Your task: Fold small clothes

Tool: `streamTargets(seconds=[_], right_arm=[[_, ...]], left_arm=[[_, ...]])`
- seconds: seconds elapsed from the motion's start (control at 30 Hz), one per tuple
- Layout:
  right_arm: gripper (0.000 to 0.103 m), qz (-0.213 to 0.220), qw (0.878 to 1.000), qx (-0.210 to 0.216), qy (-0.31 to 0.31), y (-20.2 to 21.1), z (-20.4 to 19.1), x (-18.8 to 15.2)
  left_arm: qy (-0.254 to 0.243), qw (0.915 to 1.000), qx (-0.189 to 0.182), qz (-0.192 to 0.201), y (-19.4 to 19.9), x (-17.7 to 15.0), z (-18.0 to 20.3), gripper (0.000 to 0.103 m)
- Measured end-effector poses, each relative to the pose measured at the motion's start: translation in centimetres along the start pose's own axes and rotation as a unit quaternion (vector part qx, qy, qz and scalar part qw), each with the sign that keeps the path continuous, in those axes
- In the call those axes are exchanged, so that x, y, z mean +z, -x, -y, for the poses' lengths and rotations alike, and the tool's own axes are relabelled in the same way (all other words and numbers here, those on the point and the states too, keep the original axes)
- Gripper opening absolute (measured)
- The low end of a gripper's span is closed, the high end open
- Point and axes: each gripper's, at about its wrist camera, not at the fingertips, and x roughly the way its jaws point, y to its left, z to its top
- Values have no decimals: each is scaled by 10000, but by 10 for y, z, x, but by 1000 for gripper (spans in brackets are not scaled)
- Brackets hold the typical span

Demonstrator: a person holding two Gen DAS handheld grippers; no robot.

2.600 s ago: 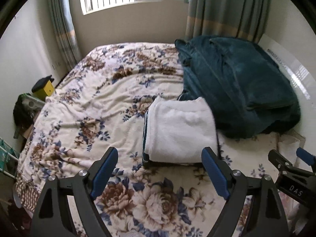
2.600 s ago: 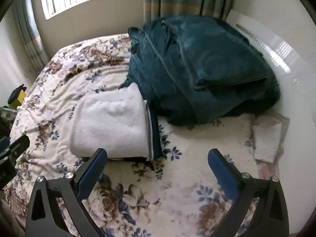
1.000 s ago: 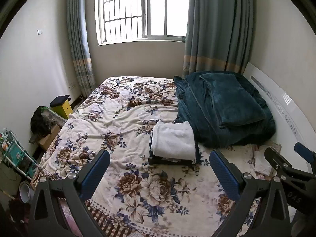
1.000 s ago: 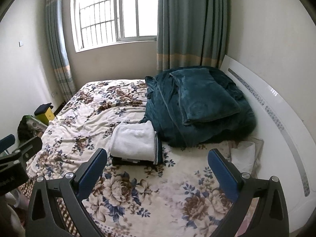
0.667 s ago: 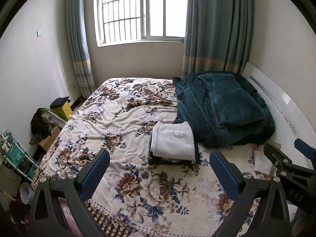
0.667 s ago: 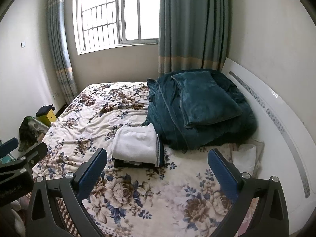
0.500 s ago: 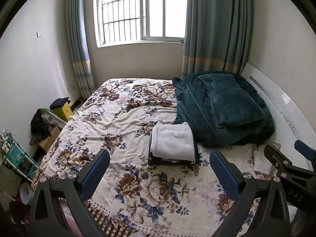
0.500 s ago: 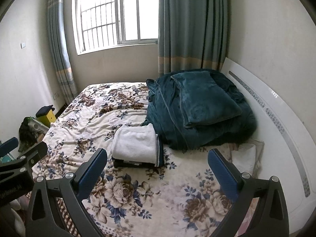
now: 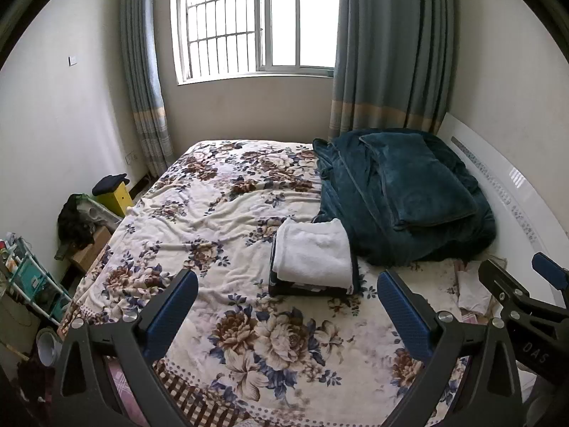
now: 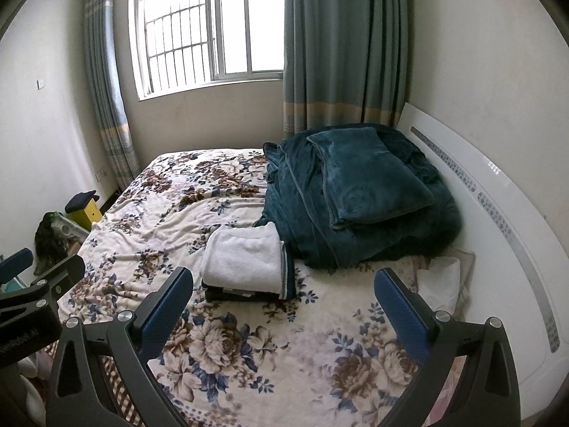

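Lying well ahead of both tongs on the bed (image 9: pixel 220 213), the folded clothes stack (image 9: pixel 313 261) runs lengthwise away; left tongs (image 9: pixel 287 315) and right tongs (image 10: pixel 282 311) gape empty, left seemingly more squarely aligned.

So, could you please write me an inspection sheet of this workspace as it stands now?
Surface: bed under a rumpled floral cover.
Job's things: folded white garment lies on a dark folded stack, near the teal blanket.
Clutter: teal blanket heaped by the headboard; pale cloth beside the headboard; yellow box, dark bag and rack on the floor.
Grippers: left gripper and right gripper both open, empty, held above the bed's near end.
Cables: nothing seen.
Surroundings: barred window, blue-grey curtains, plain walls.
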Motion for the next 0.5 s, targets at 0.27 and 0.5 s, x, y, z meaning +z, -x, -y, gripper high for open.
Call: streamTargets(seconds=[0.27, 0.5], right_arm=[[103, 17, 10000, -5, -16, 4, -3, 0], [103, 23, 10000, -26, -46, 7, -6, -4]], left_arm=[[62, 10000, 58, 11, 3, 0, -3, 103], [64, 9999, 106, 33, 4, -3, -3, 103]])
